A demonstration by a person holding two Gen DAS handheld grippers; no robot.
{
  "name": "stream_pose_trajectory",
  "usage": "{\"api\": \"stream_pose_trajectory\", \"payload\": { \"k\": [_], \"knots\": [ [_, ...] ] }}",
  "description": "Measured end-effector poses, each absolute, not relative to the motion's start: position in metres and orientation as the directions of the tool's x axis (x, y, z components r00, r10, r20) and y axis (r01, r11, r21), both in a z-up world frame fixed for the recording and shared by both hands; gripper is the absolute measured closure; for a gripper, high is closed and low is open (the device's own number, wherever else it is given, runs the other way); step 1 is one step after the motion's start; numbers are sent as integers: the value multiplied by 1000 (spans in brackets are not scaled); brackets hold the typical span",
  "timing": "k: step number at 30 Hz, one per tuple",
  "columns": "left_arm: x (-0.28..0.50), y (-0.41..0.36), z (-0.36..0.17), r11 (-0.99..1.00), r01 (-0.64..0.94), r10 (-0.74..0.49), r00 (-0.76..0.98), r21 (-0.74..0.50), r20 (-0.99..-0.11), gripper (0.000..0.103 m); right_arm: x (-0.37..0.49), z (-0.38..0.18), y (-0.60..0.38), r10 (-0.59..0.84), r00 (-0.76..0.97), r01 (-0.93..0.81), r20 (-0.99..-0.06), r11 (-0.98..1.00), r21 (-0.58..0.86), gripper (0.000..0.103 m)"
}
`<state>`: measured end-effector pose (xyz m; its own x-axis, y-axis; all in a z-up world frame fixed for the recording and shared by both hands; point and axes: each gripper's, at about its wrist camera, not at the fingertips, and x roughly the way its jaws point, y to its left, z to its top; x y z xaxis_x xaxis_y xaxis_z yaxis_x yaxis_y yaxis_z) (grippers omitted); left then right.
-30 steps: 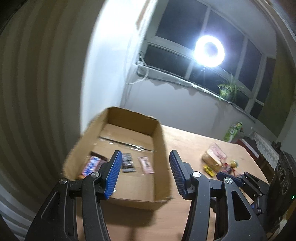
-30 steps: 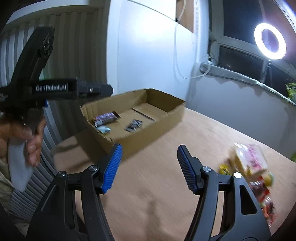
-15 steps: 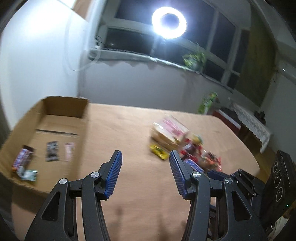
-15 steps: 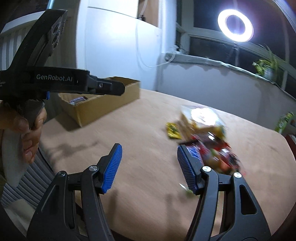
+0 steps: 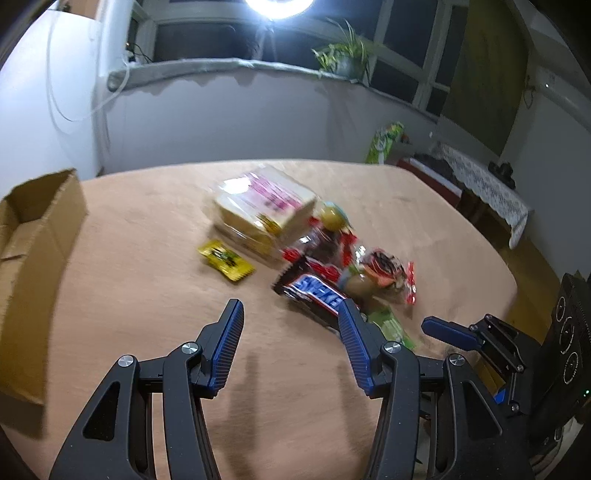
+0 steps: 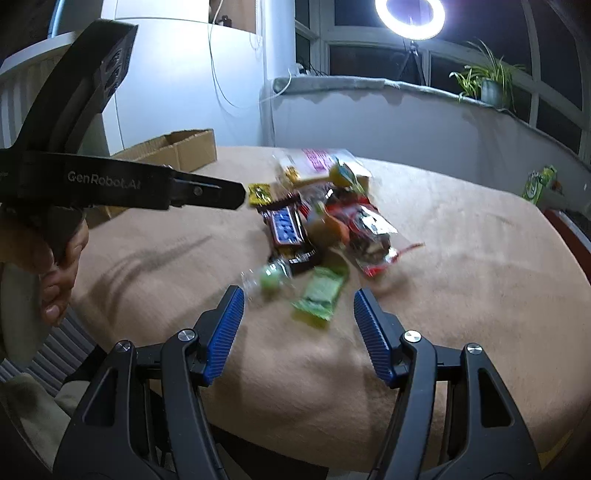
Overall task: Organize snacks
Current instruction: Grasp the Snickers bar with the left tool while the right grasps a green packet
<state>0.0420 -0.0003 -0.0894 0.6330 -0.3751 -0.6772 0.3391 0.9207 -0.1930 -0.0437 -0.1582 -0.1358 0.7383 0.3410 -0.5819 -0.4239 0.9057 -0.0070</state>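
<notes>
Bare table [image 5: 140, 295] lies between the cardboard box [image 5: 33, 266] at the left edge and the snack pile [image 5: 314, 251] at center. A lone yellow packet [image 5: 226, 260] sits just beside the pile, facing that gap.

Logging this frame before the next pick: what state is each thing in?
Left tool: open, empty.
Right tool: open, empty.
Box: open-topped, on table.
Snickers bar: wrapped, lying flat.
Yellow packet: sealed, flat, apart from pile.
Green packet: flat, nearest right tool.
Ring light: on.
</notes>
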Motion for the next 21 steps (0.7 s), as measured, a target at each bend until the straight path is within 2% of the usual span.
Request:
{"api": "stream_pose_trajectory", "payload": {
  "k": [4, 8, 13, 15, 17, 21],
  "knots": [
    [46, -16, -99, 907, 359, -402, 591, -218, -700, 51, -42, -141, -158, 329, 735, -419, -593, 908, -17, 42],
    [51, -31, -106, 902, 376, -402, 561, -211, -723, 51, -36, -143, -159, 316, 735, -413, -600, 910, -26, 55],
    [61, -41, -114, 910, 370, -377, 546, -188, -748, 51, -29, -144, -161, 315, 735, -417, -601, 908, -33, 61],
    [62, -41, -113, 911, 375, -370, 553, -174, -746, 50, -26, -143, -163, 313, 734, -416, -602, 909, -35, 72],
    [64, -33, -112, 916, 364, -360, 561, -169, -746, 48, -23, -142, -168, 312, 734, -412, -603, 911, -31, 78],
    [69, -11, -111, 943, 299, -301, 592, -143, -747, 48, -21, -142, -173, 316, 731, -413, -605, 910, -24, 78]
  ]
}}
